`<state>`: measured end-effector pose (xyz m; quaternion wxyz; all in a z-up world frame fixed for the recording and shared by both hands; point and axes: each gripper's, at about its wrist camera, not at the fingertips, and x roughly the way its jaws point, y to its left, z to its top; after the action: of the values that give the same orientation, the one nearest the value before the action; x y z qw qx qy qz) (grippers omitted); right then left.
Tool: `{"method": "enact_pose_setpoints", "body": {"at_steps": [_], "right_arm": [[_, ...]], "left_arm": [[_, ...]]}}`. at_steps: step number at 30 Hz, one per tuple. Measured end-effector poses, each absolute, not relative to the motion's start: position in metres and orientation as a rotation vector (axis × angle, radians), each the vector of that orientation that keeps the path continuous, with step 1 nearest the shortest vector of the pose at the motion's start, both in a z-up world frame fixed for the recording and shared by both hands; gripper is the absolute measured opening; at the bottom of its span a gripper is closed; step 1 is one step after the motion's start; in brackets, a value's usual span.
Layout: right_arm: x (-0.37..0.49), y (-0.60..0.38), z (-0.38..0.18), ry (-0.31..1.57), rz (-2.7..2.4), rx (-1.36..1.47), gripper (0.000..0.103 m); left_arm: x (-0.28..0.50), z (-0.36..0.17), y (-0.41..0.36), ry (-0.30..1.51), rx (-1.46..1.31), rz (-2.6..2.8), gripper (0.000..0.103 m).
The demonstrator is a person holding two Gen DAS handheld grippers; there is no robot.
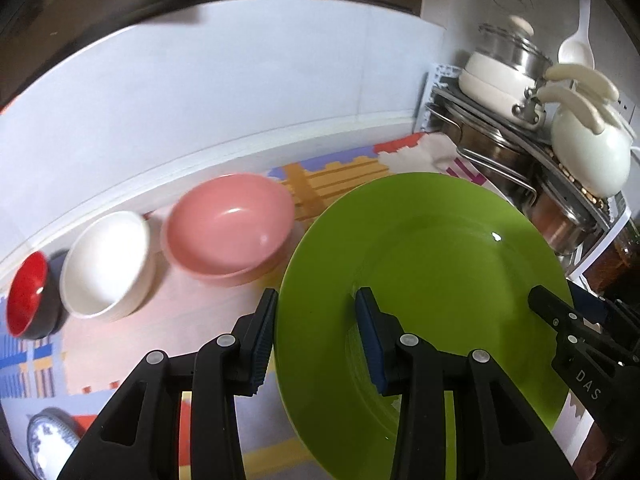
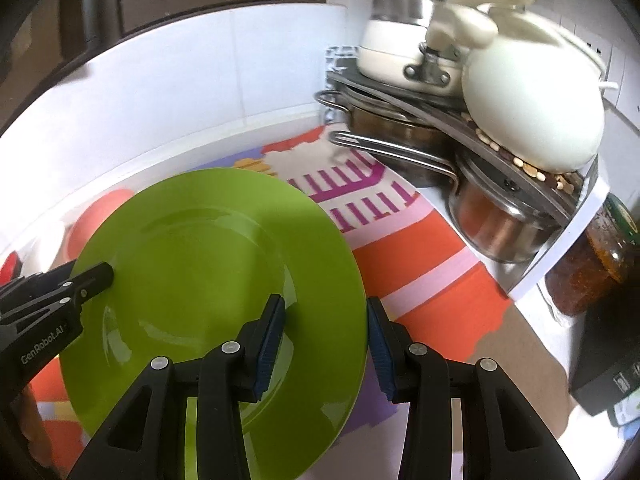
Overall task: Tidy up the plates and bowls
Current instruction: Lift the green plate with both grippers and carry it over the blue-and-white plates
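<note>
Both the left gripper (image 1: 316,344) and right gripper (image 2: 326,344) have jaws pinching opposite rims of the round glossy green plate (image 1: 432,264), sharing its weight above the desk

— Where are we? 
— A home kitchen: steel pots (image 2: 500,224) crowd the corner rack (image 2: 576,200). 
— And beside that rack? 
— We see a sauce jar (image 2: 592,264) right of it, bowls (image 1: 228,228) lined up left of it.
</note>
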<state>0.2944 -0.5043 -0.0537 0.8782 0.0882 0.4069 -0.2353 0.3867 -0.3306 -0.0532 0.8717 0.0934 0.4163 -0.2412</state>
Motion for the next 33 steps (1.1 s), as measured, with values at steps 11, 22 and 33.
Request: {"method": "enact_pose_setpoints", "body": {"at_steps": [11, 22, 33], "right_arm": [[0.283, -0.431, -0.029, 0.81, -0.418, 0.147, 0.042], [0.281, -0.344, -0.021, 0.81, -0.314, 0.107, 0.042], [0.288, -0.255, -0.022, 0.825, -0.19, 0.049, 0.042]], "left_arm": [[0.362, -0.031, -0.244, 0.841, 0.15, -0.428, 0.039], [0.34, -0.021, -0.149, 0.842, 0.109, -0.326, 0.038], [0.328, -0.024, -0.052, 0.867, 0.055, -0.196, 0.039]]}}
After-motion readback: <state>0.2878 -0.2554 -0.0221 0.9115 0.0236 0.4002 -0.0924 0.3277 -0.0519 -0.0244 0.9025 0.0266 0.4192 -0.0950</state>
